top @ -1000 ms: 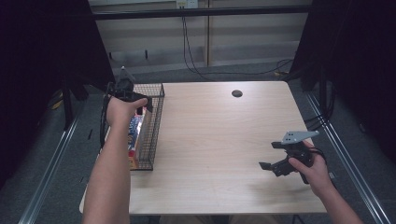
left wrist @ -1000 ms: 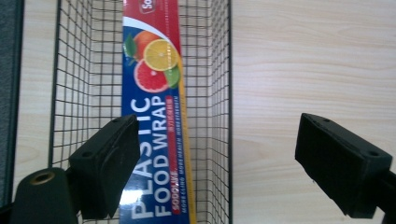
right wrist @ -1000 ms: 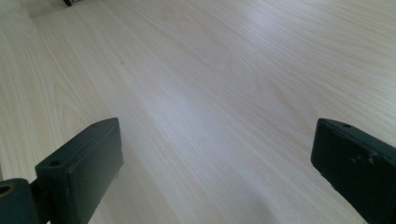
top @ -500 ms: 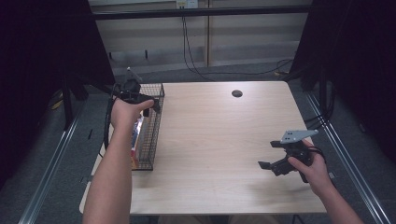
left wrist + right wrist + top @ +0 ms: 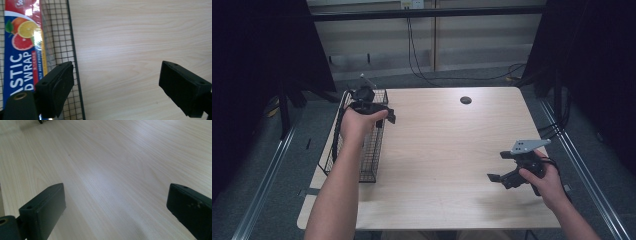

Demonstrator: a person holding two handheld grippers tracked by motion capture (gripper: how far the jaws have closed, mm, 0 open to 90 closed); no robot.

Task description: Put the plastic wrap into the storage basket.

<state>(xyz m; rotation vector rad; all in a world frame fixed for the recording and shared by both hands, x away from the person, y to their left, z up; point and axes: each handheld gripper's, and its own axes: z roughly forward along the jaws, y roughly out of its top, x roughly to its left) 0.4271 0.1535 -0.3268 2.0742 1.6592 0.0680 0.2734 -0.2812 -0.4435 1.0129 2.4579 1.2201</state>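
A black wire basket (image 5: 373, 150) stands at the table's left edge. In it lies a long plastic wrap box (image 5: 23, 47), blue and red with citrus fruit printed on it. My left gripper (image 5: 387, 117) hangs above the basket's right rim, open and holding nothing. In the left gripper view it (image 5: 117, 75) straddles the rim, one jaw over the wire mesh (image 5: 58, 32) and the other over bare wood. My right gripper (image 5: 496, 178) hovers low over the table near the front right. It (image 5: 116, 195) is open too, with only wood between its jaws.
The light wooden table (image 5: 447, 150) has a small dark round cable hole (image 5: 465, 100) near its far edge. A corner of the basket (image 5: 42, 121) peeks in at the top of the right gripper view. Cables run on the floor behind the table.
My left hand has carried its gripper rightward and slightly nearer, from over the basket's far end to its right rim. The right gripper has hardly moved.
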